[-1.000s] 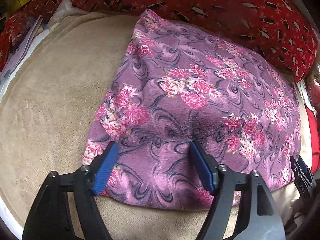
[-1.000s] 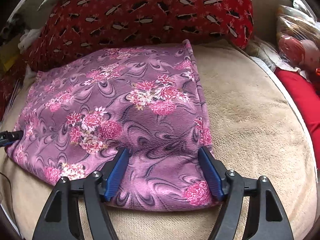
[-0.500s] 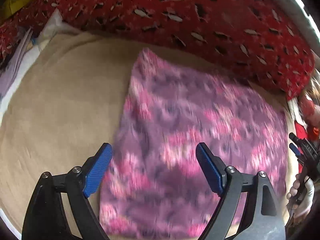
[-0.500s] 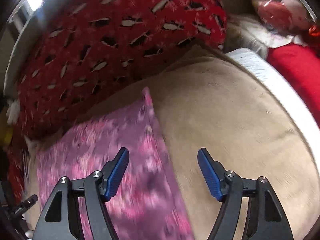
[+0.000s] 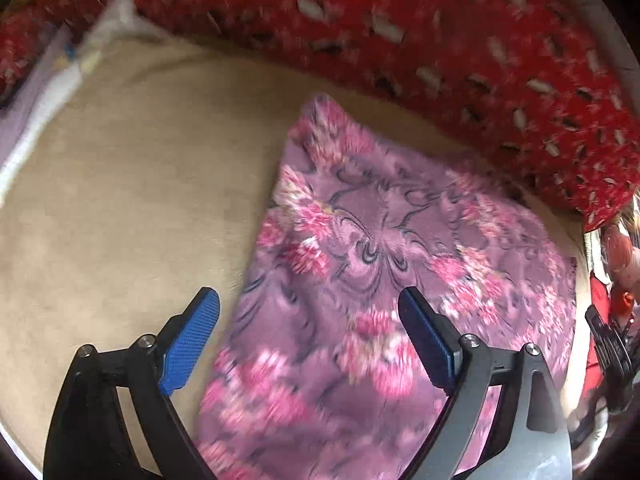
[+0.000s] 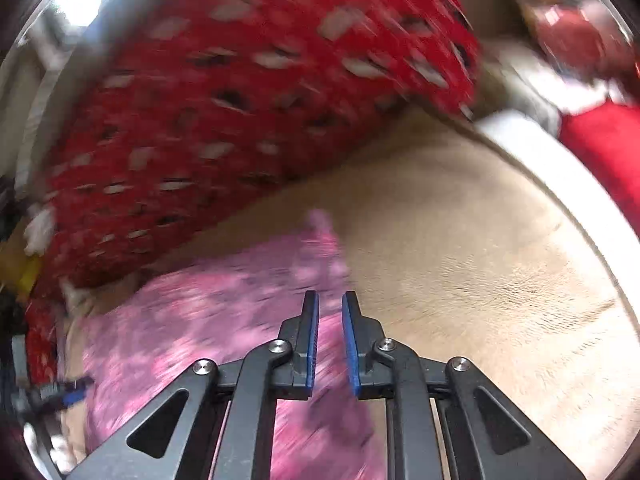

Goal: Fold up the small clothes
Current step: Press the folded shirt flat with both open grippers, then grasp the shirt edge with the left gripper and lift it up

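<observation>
A folded purple cloth with pink flowers lies flat on a beige blanket. My left gripper is open and empty, raised above the cloth's near left edge. In the right wrist view the same cloth lies at the lower left, blurred. My right gripper has its blue pads nearly together with a narrow gap and nothing between them, held above the cloth's right edge. It also shows at the far right of the left wrist view.
A red patterned pillow lies along the back of the blanket; it also shows in the right wrist view. White and lilac items sit at the left edge. Red fabric and a plastic bag lie to the right.
Both grippers have lifted up and back off the cloth, which stays flat. The right gripper has closed from wide open to nearly shut. The left stays open.
</observation>
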Motion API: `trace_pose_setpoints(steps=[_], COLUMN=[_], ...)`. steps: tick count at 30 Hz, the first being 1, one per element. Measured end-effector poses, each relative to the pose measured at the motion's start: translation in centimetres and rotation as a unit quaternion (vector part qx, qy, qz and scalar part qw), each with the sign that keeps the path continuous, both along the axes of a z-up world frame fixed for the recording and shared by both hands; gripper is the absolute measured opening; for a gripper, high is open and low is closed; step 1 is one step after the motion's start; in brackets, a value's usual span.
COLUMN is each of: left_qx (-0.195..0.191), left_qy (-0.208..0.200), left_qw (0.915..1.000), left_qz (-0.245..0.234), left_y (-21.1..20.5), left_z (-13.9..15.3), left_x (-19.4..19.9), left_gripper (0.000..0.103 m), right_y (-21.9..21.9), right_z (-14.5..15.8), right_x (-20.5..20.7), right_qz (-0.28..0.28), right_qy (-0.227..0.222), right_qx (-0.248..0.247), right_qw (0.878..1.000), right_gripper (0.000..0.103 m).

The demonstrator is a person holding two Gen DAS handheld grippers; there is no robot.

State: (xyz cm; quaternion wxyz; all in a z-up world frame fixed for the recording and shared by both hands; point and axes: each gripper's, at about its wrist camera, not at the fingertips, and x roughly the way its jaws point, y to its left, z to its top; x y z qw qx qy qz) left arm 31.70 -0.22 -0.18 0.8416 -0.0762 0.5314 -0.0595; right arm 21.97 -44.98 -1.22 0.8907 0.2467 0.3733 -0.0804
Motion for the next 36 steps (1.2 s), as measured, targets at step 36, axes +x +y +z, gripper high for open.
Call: trace_pose_setpoints(steps=[36], left_qx=[-0.184], left_qy=[0.138], left_qw=[0.9732], left_qz=[0.012], left_y=[6.0], left_z=[-3.9], left_x=[-0.6], left_gripper=[0.092], right_y=[20.0], right_z=[-1.3], right_x=[-6.1], right_qz=[0.179], right_qy=[0.051], right_qx=[-0.095], right_qw=[0.978], right_gripper=[0.048])
